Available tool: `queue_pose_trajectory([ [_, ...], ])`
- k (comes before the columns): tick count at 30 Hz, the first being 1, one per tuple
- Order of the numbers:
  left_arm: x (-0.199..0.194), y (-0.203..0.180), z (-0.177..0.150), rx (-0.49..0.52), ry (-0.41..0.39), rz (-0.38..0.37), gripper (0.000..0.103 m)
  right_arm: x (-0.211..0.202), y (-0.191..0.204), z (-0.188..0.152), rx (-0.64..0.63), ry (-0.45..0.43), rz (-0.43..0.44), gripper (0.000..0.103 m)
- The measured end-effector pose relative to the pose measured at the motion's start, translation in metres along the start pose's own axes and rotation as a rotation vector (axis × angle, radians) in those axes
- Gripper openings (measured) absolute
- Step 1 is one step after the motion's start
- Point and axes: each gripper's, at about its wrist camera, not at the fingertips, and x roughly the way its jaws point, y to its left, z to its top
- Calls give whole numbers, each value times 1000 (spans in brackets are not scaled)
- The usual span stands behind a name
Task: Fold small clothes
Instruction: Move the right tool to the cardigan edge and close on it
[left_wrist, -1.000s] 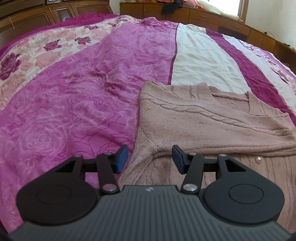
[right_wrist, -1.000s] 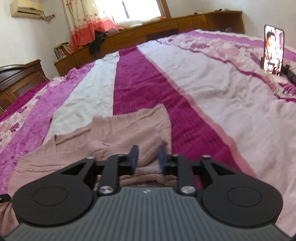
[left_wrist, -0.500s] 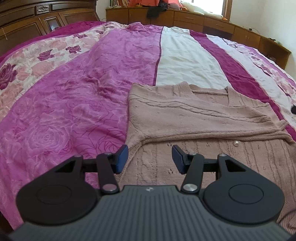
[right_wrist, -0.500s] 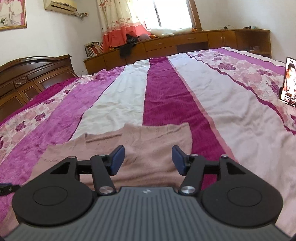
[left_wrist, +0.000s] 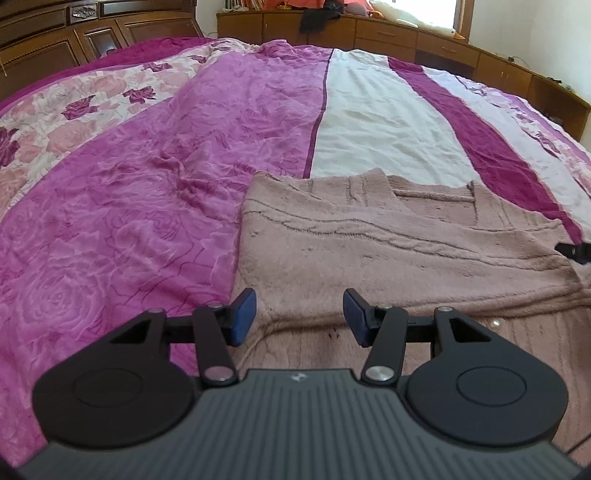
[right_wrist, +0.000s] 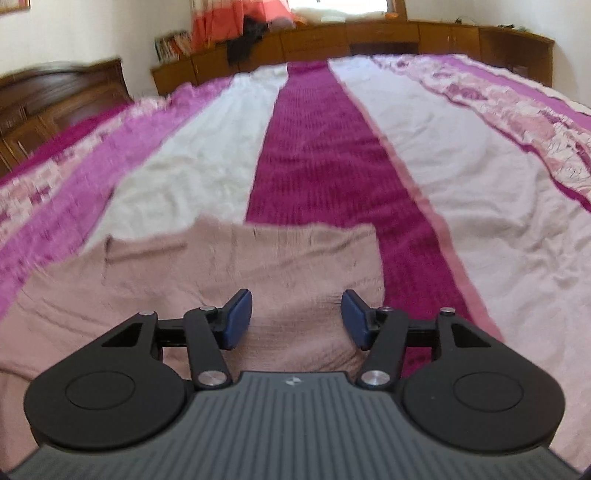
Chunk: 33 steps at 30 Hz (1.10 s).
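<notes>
A dusty-pink knitted sweater lies flat on the bed, over its magenta and white striped cover, with a folded layer across its upper part. The left gripper hangs over the sweater's left edge, jaws wide and holding nothing. The right gripper hangs over the sweater's right side, also wide and empty

dusty-pink knit sweater, magenta, white and rose-print striped bedspread, blue claw pads
</notes>
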Motion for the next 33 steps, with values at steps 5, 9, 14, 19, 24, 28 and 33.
queue_pose_trajectory([
  [5,14,0,0,4,18,26,54,-11,-3,-5,0,-66,-12,8],
  [9,18,-1,-2,18,12,42,54,-27,-4,-10,-16,-161,-101,8],
  [14,18,-4,-2,34,10,50,54,-3,-9,-19,-44,-70,-82,9],
  [19,6,-1,-2,29,11,21,54,-21,-6,-12,24,-79,-68,24],
  [24,-20,-4,-6,67,-13,-7,54,-69,12,-18,-2,-140,18,48],
  [28,-44,-8,-12,97,-29,-40,54,-110,30,-26,-31,-156,94,54],
  [33,-70,-12,-25,122,-24,-92,54,-161,51,-44,-91,-155,179,56],
])
